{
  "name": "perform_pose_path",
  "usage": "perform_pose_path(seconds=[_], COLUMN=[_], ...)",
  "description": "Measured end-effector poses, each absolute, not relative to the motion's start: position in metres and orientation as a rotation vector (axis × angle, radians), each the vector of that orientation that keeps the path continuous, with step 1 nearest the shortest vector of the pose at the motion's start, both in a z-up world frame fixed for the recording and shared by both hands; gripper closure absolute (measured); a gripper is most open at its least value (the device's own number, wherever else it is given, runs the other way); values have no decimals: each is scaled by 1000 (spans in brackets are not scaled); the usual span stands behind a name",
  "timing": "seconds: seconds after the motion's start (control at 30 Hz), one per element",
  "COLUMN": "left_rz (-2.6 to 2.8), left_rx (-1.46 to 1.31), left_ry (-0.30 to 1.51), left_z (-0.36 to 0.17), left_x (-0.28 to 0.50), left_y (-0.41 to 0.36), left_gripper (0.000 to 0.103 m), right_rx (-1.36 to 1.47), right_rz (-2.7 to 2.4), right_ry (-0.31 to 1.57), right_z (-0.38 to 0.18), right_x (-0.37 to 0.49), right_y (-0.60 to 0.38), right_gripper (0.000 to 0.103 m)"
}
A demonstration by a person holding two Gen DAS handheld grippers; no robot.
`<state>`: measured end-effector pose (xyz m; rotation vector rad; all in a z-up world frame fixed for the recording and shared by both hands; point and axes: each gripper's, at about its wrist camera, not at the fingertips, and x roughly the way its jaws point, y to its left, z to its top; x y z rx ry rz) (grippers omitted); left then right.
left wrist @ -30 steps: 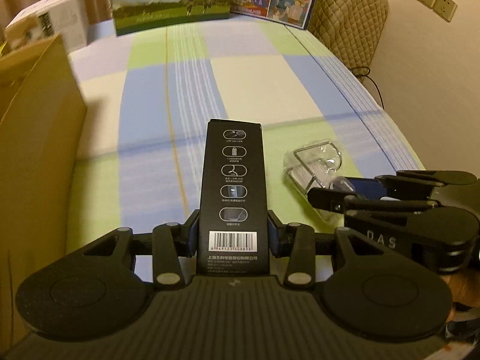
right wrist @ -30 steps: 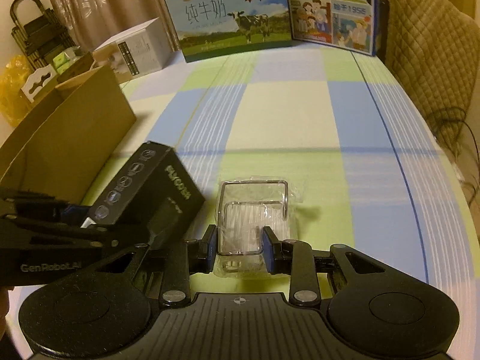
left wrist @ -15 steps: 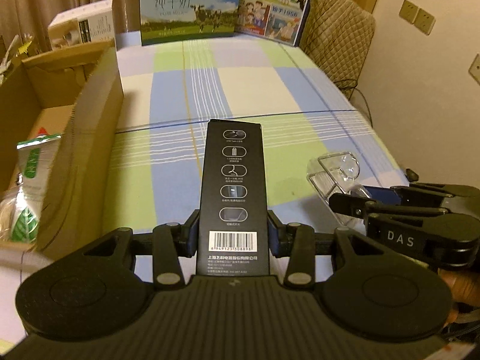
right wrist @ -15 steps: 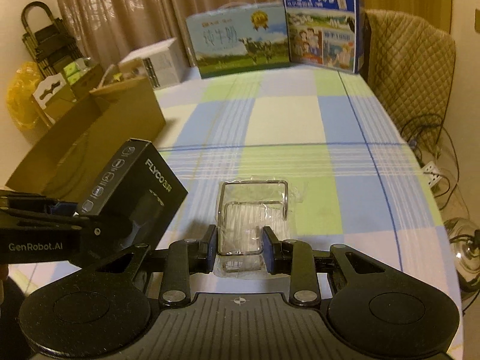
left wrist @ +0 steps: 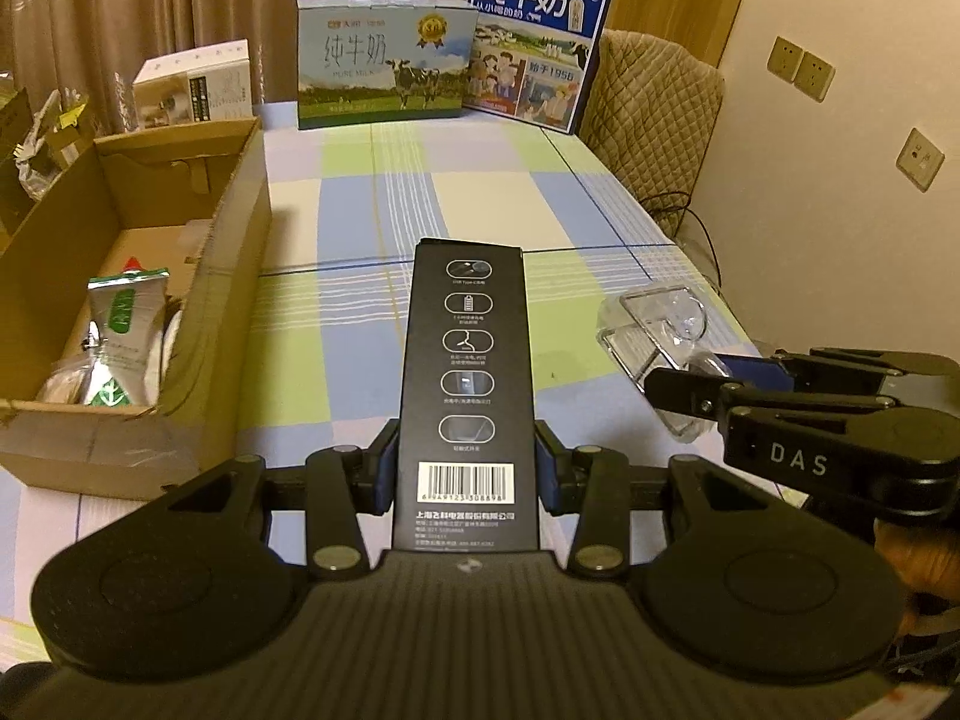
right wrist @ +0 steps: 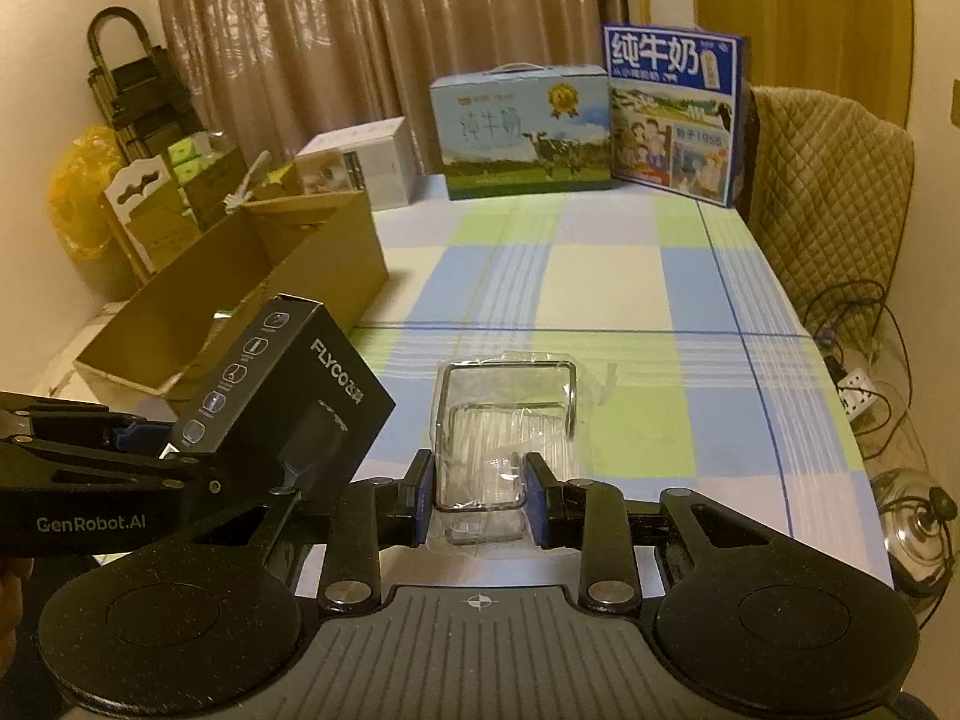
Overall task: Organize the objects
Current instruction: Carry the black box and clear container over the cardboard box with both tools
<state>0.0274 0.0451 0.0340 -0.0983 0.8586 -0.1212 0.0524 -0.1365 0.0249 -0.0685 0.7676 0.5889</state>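
Left wrist: your left gripper [left wrist: 465, 474] clamps the long matte-black carton [left wrist: 465, 372] above the checked cloth [left wrist: 480, 204] | your right gripper [right wrist: 479, 495] pinches the clear plastic-wrapped wire rack [right wrist: 507, 420] | open corrugated cardboard box [left wrist: 180, 252] lies left.

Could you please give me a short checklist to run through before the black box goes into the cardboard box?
1. Left gripper shut on the black box: ok, blue pads press both long sides.
2. Right gripper shut on the clear packet with the wire rack: ok.
3. Cardboard box open at the top: ok, flaps up.
4. Free floor space inside it: ok, bare cardboard beyond the green and white pouch.
5. Black box over the opening: not ok, it is over the checked tablecloth, right of the carton wall.
6. Gap between the two grippers: cannot tell.
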Motion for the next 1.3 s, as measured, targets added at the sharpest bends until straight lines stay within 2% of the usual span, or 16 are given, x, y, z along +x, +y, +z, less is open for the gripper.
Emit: perform_pose_path(seconds=[1.3], left_rz=[-27], left_rx=[-157], left_ry=[754], left_z=[72], left_x=[-9], left_y=[121], left_gripper=[65], right_rx=[-147], right_rz=[741], right_ry=[715], right_z=[48], right_x=[32], right_y=[-48], right_gripper=[75])
